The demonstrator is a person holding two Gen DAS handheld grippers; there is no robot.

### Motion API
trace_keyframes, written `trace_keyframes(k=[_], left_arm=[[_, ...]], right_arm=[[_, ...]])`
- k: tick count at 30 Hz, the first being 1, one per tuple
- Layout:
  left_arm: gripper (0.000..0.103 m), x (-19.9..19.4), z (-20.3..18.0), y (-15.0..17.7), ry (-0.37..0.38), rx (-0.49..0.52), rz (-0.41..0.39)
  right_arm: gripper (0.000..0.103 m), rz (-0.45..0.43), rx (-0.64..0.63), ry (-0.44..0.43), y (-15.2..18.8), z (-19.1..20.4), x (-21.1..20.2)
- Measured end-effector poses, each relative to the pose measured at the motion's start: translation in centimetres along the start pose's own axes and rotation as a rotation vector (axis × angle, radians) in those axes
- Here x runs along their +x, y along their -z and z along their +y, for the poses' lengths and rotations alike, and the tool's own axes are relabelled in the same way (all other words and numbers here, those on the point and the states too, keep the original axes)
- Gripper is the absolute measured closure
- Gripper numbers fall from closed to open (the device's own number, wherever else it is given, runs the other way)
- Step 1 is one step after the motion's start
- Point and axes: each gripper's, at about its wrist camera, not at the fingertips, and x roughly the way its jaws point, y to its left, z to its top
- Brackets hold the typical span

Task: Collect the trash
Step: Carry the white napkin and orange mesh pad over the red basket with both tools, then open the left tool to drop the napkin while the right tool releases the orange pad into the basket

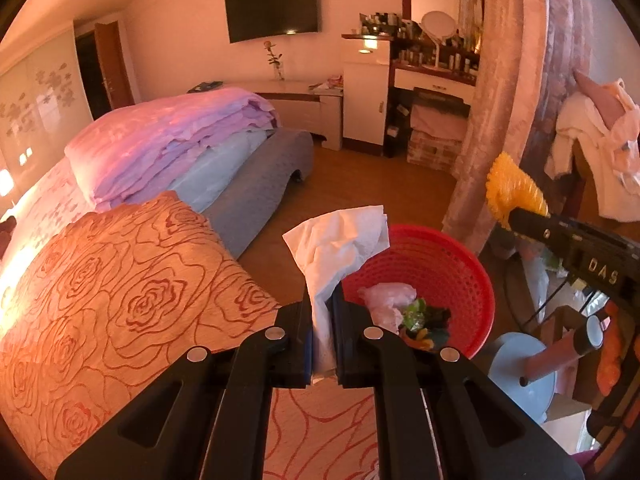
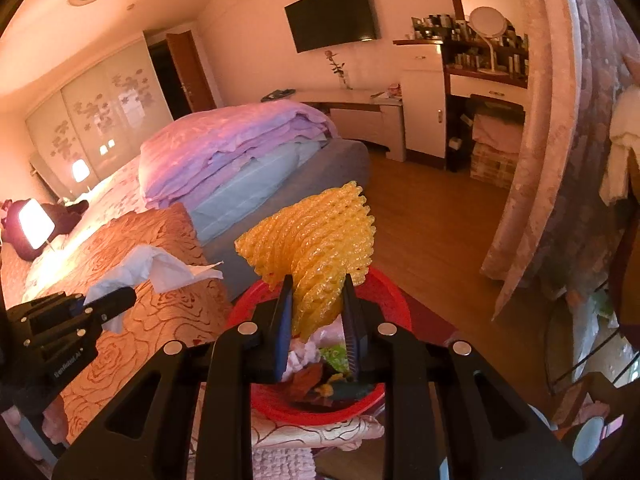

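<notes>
Left hand-held gripper (image 1: 323, 320) angles downward, jaws pinched nearly together. Right hand-held gripper (image 2: 316, 320) tilts down alongside it, jaws clamped with a wider gap. The hands themselves are mostly out of view, hard to judge.

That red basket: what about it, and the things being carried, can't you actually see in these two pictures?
- Red basket, left wrist view: near rim hidden behind the left gripper and its white tissue.
- Basket, right wrist view: mostly covered by the right gripper and its yellow foam net.
- Trash in the basket: a jumble, pieces not identifiable.
- Basket's base: hidden in both.
</notes>
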Motion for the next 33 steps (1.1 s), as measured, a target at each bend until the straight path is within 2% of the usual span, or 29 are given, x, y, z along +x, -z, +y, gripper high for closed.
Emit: trace_keyframes(k=[12, 19, 24, 26, 31, 33], left_arm=[[0.096, 1.7, -2.4, -1.0, 0.038, 0.047, 0.012], [0.096, 4.7, -4.5, -1.1, 0.101, 0.087, 0.072], [0.095, 6.9, -5.3, -0.5, 0.115, 0.091, 0.120], [0.089, 7.6, -5.1, -0.3, 0.115, 0.080, 0.138], [0.047, 8.1, -4.6, -0.2, 0.104, 0.059, 0.140], [0.038, 7.9, -4.3, -0.3, 0.095, 0.051, 0.126]], right_arm=[[0.080, -0.045, 0.058, 0.042, -1.2, -3.2, -1.3], [0.080, 0.024, 0.068, 0.039, -0.2, -3.8, 1.2], [0.080, 0.086, 0.085, 0.023, 0.8, -4.0, 3.5], [0.080, 0.106, 0.084, 0.022, 1.1, -4.1, 4.4], [0.079, 0.143, 0.084, 0.019, 1.8, -4.0, 5.8], [0.079, 0.154, 0.080, 0.018, 2.0, -3.9, 6.2]])
